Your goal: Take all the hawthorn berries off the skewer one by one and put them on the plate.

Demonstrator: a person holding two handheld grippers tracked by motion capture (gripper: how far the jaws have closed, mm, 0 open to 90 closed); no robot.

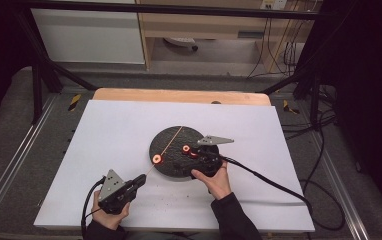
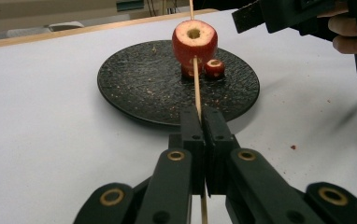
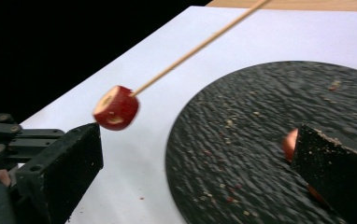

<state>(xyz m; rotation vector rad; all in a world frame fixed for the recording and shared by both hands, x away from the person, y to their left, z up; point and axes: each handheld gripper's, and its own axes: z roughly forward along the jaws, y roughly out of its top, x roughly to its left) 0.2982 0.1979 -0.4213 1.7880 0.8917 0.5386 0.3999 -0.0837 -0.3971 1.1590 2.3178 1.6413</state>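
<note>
**Colleague:** What's my left gripper doing?

**Me:** My left gripper sits near the front edge of the desk, left of centre. Its jaws are pressed together on a skewer, pinching it near its near end. The skewer runs up and away from the jaws, across the plate.

**Colleague:** And the fruit?

**Me:** One red slice, cored through the middle, is threaded on the skewer. It hangs above the plate's left edge, clear of the surface. In the left gripper view, two more red pieces lie on the plate just behind it, one partly hidden.

**Colleague:** Where's the plate?

**Me:** Around the middle of the desk, a little right of centre. Crumbs are scattered over it.

**Colleague:** Right gripper?

**Me:** My right gripper is over the plate's right half, pointing left toward the skewered slice. Its jaws are spread wide and grip nothing. In its own view, a red piece lies on the plate, half hidden behind one jaw, and the slice hangs near the other.
</note>
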